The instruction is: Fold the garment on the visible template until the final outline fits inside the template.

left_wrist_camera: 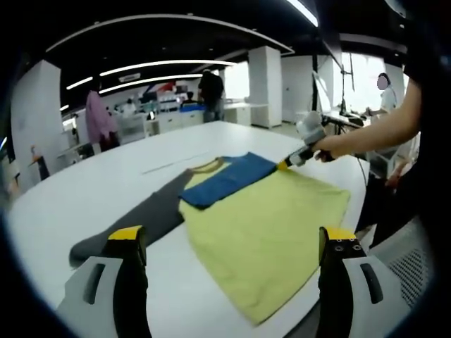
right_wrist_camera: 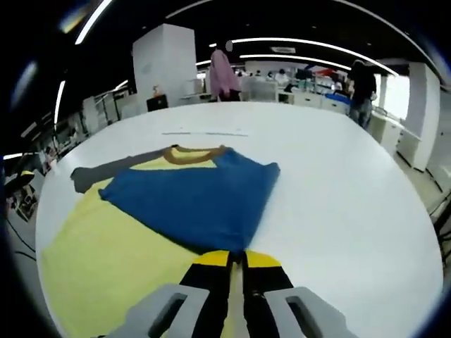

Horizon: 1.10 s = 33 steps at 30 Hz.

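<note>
White table point(left_wrist_camera: 84, 190) carries the yellow garment point(left_wrist_camera: 271, 232), its blue sleeve point(right_wrist_camera: 190, 201) folded across the chest. Right gripper point(right_wrist_camera: 237, 259), jaws pinched together on that sleeve, should lay it flat, smoothly; left gripper point(left_wrist_camera: 232, 239) hovers wide open, empty. Ample bare tabletop all round.

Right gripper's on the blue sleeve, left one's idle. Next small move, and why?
Probably carry the blue sleeve a little further across the yellow shirt body and lay it flat. The right gripper looks shut on the blue sleeve's edge, which already lies folded over the yellow body. The grey sleeve is spread on the white table; the open left gripper could take it after.
</note>
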{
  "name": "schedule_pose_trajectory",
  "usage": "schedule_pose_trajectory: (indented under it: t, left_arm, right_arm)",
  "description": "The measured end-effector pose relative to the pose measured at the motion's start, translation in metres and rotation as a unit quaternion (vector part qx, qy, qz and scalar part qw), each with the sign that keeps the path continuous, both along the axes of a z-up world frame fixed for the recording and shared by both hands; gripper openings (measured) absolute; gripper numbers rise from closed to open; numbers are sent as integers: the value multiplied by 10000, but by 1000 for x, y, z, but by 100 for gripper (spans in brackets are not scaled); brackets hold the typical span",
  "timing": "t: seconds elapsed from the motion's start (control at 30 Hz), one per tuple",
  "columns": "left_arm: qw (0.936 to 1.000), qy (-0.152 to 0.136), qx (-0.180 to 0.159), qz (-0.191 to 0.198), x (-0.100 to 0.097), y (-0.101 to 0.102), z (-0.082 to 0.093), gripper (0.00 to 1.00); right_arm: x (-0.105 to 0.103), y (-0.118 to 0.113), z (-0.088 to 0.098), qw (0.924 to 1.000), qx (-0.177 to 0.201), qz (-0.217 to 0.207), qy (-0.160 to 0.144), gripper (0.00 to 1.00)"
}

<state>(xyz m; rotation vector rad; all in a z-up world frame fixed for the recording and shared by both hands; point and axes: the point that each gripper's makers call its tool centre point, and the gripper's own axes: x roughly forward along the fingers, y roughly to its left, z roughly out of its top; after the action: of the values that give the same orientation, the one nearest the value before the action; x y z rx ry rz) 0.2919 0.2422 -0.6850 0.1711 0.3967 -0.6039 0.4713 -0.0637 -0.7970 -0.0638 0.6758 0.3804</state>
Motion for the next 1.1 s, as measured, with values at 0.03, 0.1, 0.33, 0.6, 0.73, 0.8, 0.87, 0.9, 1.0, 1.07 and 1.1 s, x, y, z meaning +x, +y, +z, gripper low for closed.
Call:
schedule_pose_trajectory:
  t: [0.03,0.1,0.33,0.6,0.73,0.8,0.87,0.9,1.0,1.07,1.1]
  left_arm:
    - [10000,11,17,5,0,1,-1,99]
    - [10000,28,40,27,-1,3,-2,99]
    - [10000,34,35,55,-1,4,-2,99]
    - [9999,56,35,76,1,6,-3,99]
    - [9999,75,40,102,0,7,-4,99]
    - [9999,91,28,135,1,10,-4,99]
    - [9998,79,-8,181,2,12,-4,99]
    - [9998,77,-19,196,2,12,-4,99]
    - [9997,70,-44,249,4,17,-3,99]
    - [9996,73,-61,282,4,19,-2,99]
    - [9995,72,-67,290,4,20,-2,99]
  right_arm:
    - [0,-1,0,10000,21,-27,21,1]
    - [0,-2,0,10000,37,-55,43,1]
    - [-1,-9,-1,9999,-22,-110,87,0]
    - [-3,-15,0,9999,-49,-98,105,0]
    - [-4,-15,2,10000,-58,-6,47,2]
    - [-3,-14,6,10000,65,-10,16,7]
    - [-4,-11,11,9999,145,61,-47,17]
    - [-3,-10,14,9997,197,93,-75,22]
    - [-4,-3,25,9986,431,209,-203,36]
    - [-6,2,32,9974,598,299,-265,46]
    - [-7,4,35,9968,664,328,-284,49]
